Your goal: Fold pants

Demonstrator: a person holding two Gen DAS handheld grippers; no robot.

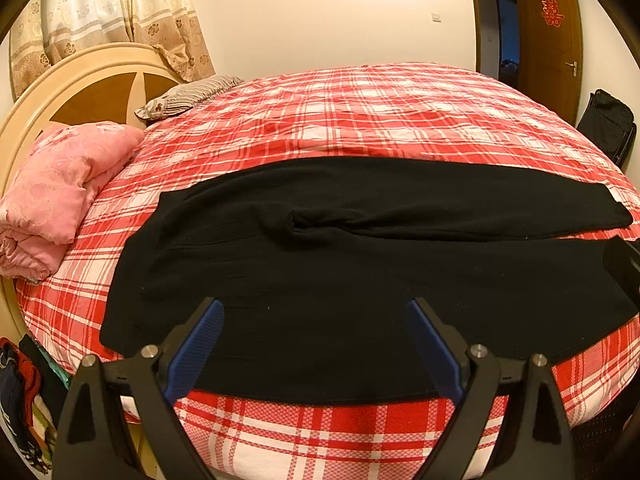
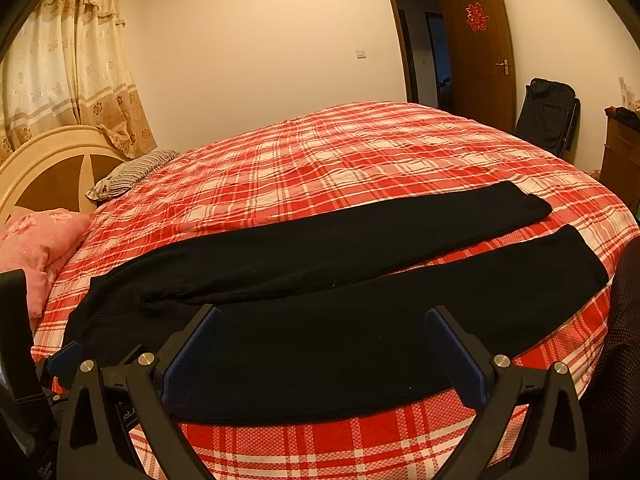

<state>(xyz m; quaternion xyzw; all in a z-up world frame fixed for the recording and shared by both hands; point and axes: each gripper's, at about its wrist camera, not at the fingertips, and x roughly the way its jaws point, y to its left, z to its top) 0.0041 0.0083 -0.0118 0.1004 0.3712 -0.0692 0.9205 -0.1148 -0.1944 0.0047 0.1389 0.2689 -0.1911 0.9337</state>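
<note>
Left tool (image 1: 314, 312) and right tool (image 2: 320, 320), each spread wide with nothing between its blue pads, hover just short of the near edge of the black pants (image 1: 360, 280), which lie flat along the near side of the bed (image 2: 340, 152). Directly ahead of the left tool is the waist and seat region; directly ahead of the right tool is the near leg (image 2: 400, 300), with the far leg (image 2: 360, 236) beyond it and splayed apart toward the cuffs. Likely hazards, judged from this layout: a pinch taken too deep may gather the plaid bedspread (image 1: 320, 432) together with the cloth, lifting both; a pinch taken too shallow may catch only the upper layer, so the fabric slides and the fold skews. The rumple at the crotch (image 1: 312, 226), ahead of the left tool, may persist as a crease. Uneven lifting between the two tools would leave the legs misaligned. The dark fabric hides its seams, making edge judgement harder.
</note>
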